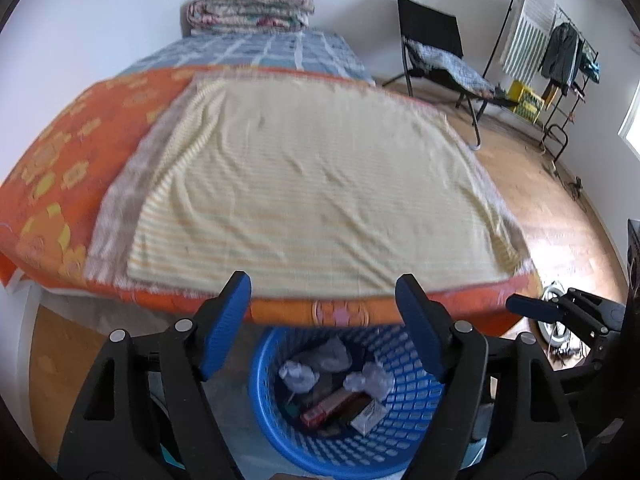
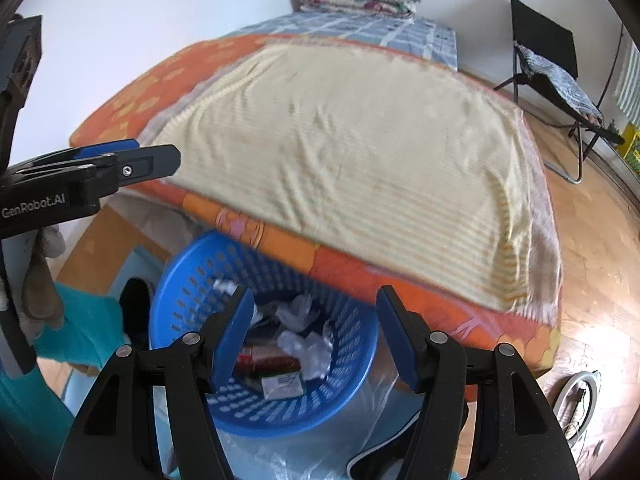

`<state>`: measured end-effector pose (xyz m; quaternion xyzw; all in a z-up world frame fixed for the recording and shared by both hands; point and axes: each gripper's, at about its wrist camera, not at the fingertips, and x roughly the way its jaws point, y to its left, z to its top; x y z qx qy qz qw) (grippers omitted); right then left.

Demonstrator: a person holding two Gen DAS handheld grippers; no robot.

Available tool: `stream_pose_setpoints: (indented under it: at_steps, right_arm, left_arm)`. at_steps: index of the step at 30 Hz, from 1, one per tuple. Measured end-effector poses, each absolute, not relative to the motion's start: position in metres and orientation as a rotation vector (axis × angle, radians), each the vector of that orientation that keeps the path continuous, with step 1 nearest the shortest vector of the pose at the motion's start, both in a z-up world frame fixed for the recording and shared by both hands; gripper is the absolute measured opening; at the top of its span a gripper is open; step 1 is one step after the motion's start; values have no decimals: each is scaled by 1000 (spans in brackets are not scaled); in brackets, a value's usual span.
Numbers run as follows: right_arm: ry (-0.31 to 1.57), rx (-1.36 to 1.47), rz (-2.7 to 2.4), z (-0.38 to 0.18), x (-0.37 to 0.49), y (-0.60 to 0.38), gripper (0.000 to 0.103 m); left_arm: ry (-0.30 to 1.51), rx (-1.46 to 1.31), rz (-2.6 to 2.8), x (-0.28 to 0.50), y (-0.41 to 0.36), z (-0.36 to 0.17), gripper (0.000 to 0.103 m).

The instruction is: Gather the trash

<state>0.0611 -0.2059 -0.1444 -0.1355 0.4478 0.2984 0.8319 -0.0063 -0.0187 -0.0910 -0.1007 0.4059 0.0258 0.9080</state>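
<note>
**Ana:** Both grippers hang over the round blue plastic mesh basket [image 1: 416, 384], and both are empty; the left gripper [image 1: 324, 312] has its blue pads spread wide with nothing between them, and the right gripper [image 2: 316, 332] is spread too, nothing pinched

**Ben:** And the trash sits inside the basket; crumpled white tissues [image 1: 298, 374], a red and brown carton [image 1: 332, 406], a small white printed packet [image 1: 368, 416]

**Ana:** What could go wrong, as I judge it; the basket stands right against the edge of the orange patterned mattress cover [image 1: 52, 168], so a careless swing of either handle could clip the rim and tip the load onto the floor

**Ben:** Loose clear plastic film [image 2: 280, 456] lies under the basket in the right view; a pad could snag it and drag the basket along

**Ana:** The bed's top looks clear of litter; a pale yellow striped cloth [image 1: 304, 184] lies flat on it, slightly wrinkled, the picture blurred

**Ben:** Beyond it, a folded floral quilt [image 1: 250, 8] against a white wall; a black folding chair [image 1: 436, 48] on the wooden floor [image 1: 560, 208]; a clothes rack [image 1: 560, 56] at far right
</note>
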Motion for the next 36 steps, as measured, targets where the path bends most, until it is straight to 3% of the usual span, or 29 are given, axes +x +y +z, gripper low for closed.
stream_pose_setpoints:
  at_steps: [14, 18, 21, 22, 24, 26, 31, 36]
  right_arm:
    - [840, -155, 586, -85, 104, -213, 63]
    - [794, -117, 578, -65, 116, -213, 63]
    - [752, -103, 574, -49, 124, -213, 64]
    - [740, -101, 572, -46, 128, -213, 64]
    - [702, -95, 563, -37, 133, -213, 76]
    - [660, -80, 562, -31, 138, -213, 80]
    - [630, -55, 569, -27, 153, -206, 80]
    - [674, -75, 592, -35, 166, -192, 80]
  left_arm:
    - [674, -180, 65, 14, -8, -23, 78]
    - [624, -172, 64, 20, -6, -3, 92]
    - [595, -154, 56, 28, -8, 11, 92]
    - [591, -150, 56, 29, -8, 13, 92]
    - [576, -144, 54, 35, -8, 21, 92]
    - [570, -149, 52, 40, -7, 25, 92]
    - [572, -188, 65, 49, 2, 27, 93]
    - [603, -194, 66, 62, 10, 18, 101]
